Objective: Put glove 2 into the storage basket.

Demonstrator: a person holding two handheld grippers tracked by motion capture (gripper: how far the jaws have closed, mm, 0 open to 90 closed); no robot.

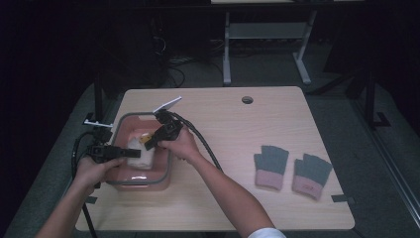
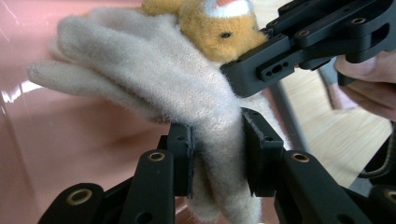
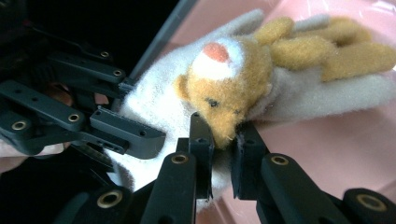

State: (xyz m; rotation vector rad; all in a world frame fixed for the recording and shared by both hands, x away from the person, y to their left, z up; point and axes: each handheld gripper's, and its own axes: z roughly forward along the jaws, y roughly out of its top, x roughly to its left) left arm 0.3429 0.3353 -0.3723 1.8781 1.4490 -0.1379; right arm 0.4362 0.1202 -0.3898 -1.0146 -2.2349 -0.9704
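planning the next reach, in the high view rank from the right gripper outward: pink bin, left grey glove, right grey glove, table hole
1. pink bin: the right gripper reaches into it, at the table's left.
2. table hole: far edge, right of the gripper.
3. left grey glove: right of centre.
4. right grey glove: farthest right.

Hole and left glove are close to call.

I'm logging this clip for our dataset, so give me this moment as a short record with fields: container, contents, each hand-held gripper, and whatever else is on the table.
container: pink tub with a grey rim, at the table's left
contents: cream fuzzy glove with an orange bear face, raised above the tub floor
left hand-held gripper: shut on the cream fuzzy glove's cuff end
right hand-held gripper: shut on the glove at the bear's chin
elsewhere: pair of grey gloves with pink cuffs, lying flat at the table's right
table: light wood table
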